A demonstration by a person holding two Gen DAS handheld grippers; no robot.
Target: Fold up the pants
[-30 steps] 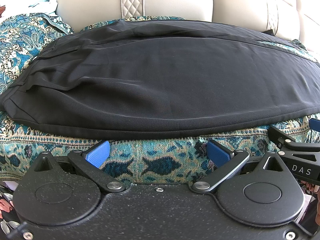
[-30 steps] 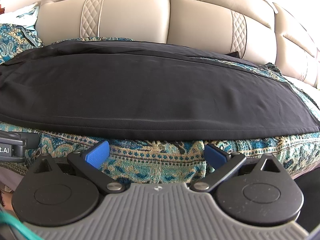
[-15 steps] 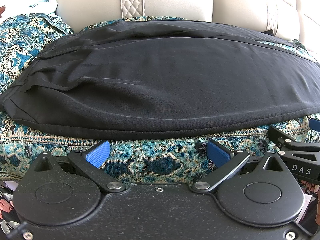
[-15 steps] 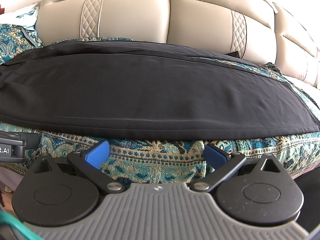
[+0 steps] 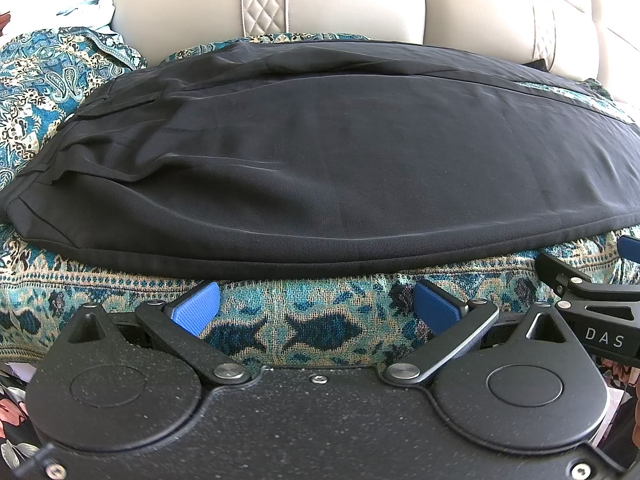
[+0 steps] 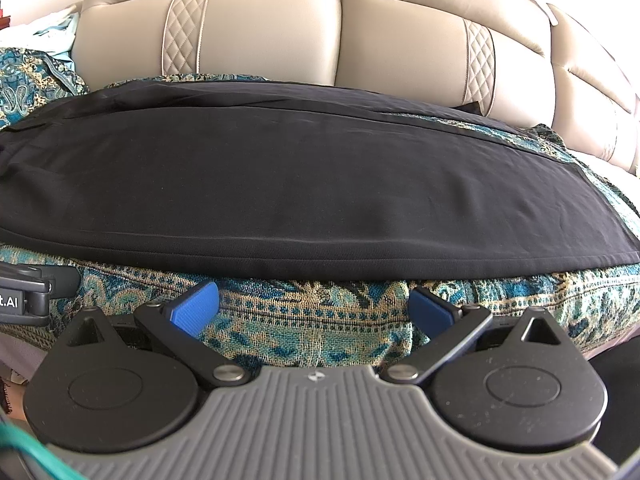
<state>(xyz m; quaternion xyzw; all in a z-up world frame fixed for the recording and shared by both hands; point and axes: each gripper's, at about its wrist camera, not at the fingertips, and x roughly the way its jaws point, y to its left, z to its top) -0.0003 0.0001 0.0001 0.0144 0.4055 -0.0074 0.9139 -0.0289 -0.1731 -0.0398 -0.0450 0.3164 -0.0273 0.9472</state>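
Note:
Black pants (image 5: pixel 320 168) lie spread lengthwise across a sofa seat, waistband to the left and leg hems to the right (image 6: pixel 304 184). In the left wrist view my left gripper (image 5: pixel 316 304) stands open just below the pants' near edge, blue pads wide apart with only patterned cloth between them. My right gripper (image 6: pixel 314 304) is likewise open below the near edge, further right along the legs. Neither touches the pants. The right gripper's finger (image 5: pixel 576 284) shows at the right edge of the left wrist view.
A teal and gold patterned throw (image 5: pixel 304 320) covers the seat under the pants and hangs over the front edge (image 6: pixel 320 320). Beige leather backrests (image 6: pixel 340 36) rise behind. Crumpled patterned cloth (image 5: pixel 48 76) lies at the far left.

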